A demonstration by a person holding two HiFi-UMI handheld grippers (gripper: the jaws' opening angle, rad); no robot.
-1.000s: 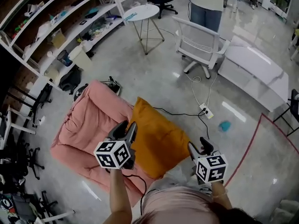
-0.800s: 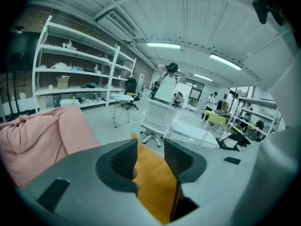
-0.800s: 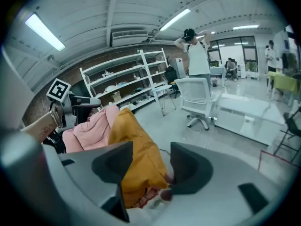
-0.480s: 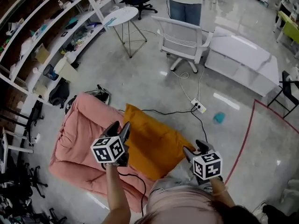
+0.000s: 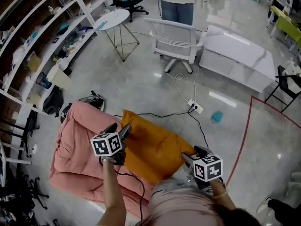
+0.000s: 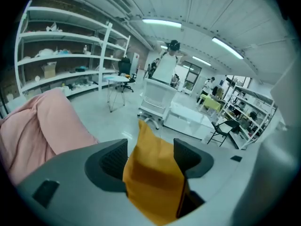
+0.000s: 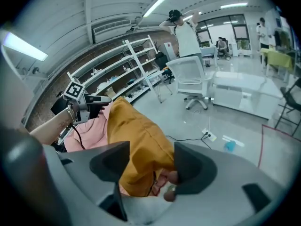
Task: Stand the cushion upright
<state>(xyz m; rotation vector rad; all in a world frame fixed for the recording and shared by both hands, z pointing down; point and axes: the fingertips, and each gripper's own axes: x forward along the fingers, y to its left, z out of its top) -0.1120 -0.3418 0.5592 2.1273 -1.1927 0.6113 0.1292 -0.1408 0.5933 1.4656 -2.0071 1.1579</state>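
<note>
Left hand-held gripper (image 5: 119, 128) is standing with its jaws spread wide, and the upper corner of the orange cushion (image 5: 155, 147) is rising between the two pads in its own view (image 6: 150, 159). The pads are not pressing the fabric; these jaws have just been opening. Right hand-held gripper (image 5: 193, 154) is also gaping wide, its jaws having just been opening too, and the cushion's lower right corner (image 7: 136, 140) is sitting loosely in the gap (image 7: 150, 166) without being squeezed.

In the head view the cushion is sitting at lower centre of the frame, propped on edge against the pink beanbag (image 5: 75, 145) to its left, one corner pointing toward the upper left. A black cable (image 5: 160, 113) is running across the grey floor (image 5: 141, 79) just above it to a power strip (image 5: 196, 108).

Compared with a second earlier, the left jaws are showing a clearly wider gap, where they were drawn in closer on the cushion's edge. Both marker cubes are sitting a little further left in the frame, and the cushion is keeping its lean against the beanbag. The head view is now taking in more of the floor at the right.
</note>
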